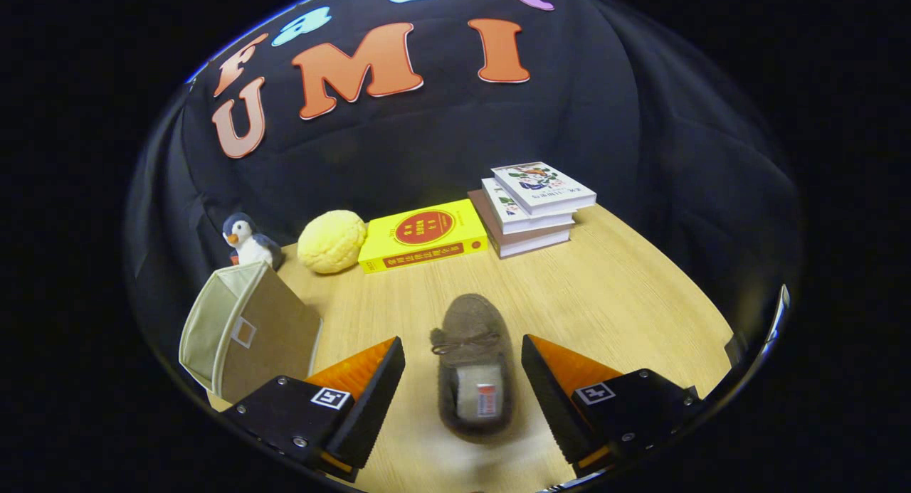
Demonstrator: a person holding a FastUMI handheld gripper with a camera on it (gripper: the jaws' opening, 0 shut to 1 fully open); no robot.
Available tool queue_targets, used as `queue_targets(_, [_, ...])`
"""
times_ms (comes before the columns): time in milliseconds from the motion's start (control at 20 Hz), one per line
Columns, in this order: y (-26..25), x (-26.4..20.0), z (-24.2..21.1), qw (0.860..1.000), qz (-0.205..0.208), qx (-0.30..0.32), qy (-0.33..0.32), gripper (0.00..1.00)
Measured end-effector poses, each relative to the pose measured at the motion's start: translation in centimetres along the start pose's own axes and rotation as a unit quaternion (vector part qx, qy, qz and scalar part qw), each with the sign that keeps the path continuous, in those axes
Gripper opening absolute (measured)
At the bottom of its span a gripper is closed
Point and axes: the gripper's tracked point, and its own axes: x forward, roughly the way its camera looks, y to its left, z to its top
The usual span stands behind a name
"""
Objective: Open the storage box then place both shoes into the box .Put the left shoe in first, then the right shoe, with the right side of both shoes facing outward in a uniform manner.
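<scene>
A brown suede moccasin shoe (471, 361) lies on the pale wooden table (626, 301), toe pointing away, between the gripper (462, 379) fingers, spread wide to straddle it. The beige fabric storage box (245, 333) sits just beside it, apparently open.

I can read almost nothing here: the yellow book (423, 235) carries a red round emblem and a red spine band with characters too small for me to make out. The label inside the shoe (472, 365) and the covers of the stacked books (530, 207) are illegible, and each finger of my tongs (462, 383) bears a square black-and-white marker.
</scene>
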Motion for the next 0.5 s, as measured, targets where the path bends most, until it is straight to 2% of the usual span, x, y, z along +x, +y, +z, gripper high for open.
queue_targets(350, [-3.5,1.8,-3.9,0.999,-0.013,-0.017,0.040,0.98])
queue_targets(500, [-3.9,2.8,-5.1,0.998,-0.012,-0.032,0.057,0.90])
